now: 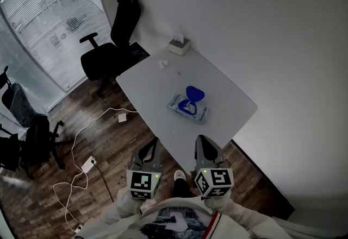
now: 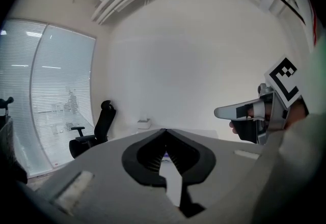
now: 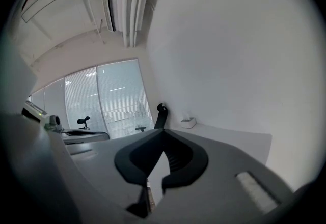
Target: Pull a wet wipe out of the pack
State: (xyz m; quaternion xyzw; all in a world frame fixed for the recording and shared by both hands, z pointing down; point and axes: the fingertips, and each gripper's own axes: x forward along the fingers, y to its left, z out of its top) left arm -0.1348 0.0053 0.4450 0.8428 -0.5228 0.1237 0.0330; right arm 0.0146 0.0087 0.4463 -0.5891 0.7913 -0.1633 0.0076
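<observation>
The wet wipe pack (image 1: 188, 107), blue and white with its round blue lid flipped up, lies near the middle of the white table (image 1: 228, 88). Both grippers hang short of the table's near edge, over the floor. My left gripper (image 1: 151, 143) is shut with nothing in it. My right gripper (image 1: 202, 140) is shut and empty too. In the left gripper view the closed jaws (image 2: 164, 130) hide most of the pack; the right gripper (image 2: 224, 112) shows at the right. In the right gripper view the jaws (image 3: 164, 131) meet at the tip, with the table (image 3: 239, 139) beyond.
A white tissue box (image 1: 179, 45) sits at the table's far corner, with a small white item (image 1: 161, 63) near it. A black office chair (image 1: 111, 42) stands by the far left corner, more chairs (image 1: 24, 134) at left. Cables and a power strip (image 1: 88, 164) lie on the wood floor.
</observation>
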